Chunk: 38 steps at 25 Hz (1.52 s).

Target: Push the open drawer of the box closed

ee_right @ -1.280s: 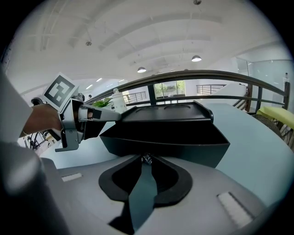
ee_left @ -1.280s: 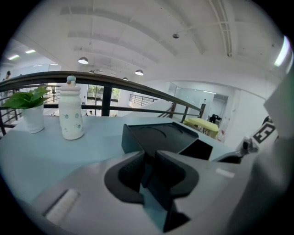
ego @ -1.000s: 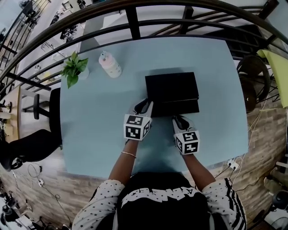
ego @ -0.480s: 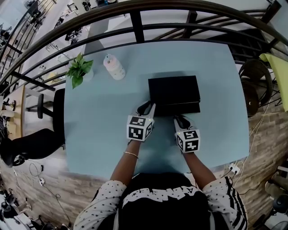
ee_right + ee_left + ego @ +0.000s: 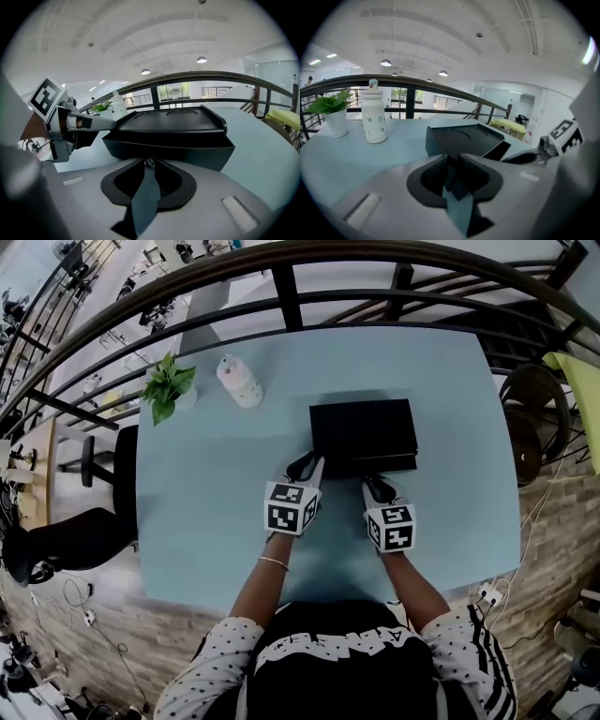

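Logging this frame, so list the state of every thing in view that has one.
Drawer: nearly shut, front a little proud of the box.
Left gripper: claw shut, at the box's corner.
Right gripper: claw shut, at the drawer front.
Bottle: upright, capped.
Plant: upright.

Potted plant [image 5: 167, 383] beside patterned bottle [image 5: 238, 381]; black railing [image 5: 284, 294] behind

Office mezzanine, curved metal railing [image 5: 286, 298], swivel chair [image 5: 94, 463] beside blue table [image 5: 216, 484], round ceiling lights [image 5: 386, 63], glass partitions [image 5: 499, 101].
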### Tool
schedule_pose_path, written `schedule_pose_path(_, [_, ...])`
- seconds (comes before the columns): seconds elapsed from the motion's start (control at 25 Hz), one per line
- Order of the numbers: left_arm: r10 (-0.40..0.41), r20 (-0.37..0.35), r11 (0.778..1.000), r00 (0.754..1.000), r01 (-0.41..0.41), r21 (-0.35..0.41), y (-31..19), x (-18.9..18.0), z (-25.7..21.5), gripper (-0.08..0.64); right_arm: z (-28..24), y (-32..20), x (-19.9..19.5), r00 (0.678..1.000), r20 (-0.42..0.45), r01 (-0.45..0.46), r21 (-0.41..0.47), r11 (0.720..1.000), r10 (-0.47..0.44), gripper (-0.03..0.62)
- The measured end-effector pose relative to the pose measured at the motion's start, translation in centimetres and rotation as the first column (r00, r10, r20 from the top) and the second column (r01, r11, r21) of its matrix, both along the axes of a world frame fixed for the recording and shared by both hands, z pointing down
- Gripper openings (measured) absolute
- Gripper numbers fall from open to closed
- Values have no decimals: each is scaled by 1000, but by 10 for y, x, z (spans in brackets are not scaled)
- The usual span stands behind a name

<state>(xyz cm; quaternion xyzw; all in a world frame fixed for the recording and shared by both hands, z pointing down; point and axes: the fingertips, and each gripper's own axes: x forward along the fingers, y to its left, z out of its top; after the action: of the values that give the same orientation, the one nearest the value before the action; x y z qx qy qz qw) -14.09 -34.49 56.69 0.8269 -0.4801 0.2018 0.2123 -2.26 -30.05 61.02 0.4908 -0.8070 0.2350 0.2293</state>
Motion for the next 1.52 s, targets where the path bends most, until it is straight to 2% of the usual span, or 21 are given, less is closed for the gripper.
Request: schedule_pose_path(1.52, [5,4,1000,1000,-5,-1,-1,0,-1,0,0,-31,-2,1000,23,2,20,1000,-2,74])
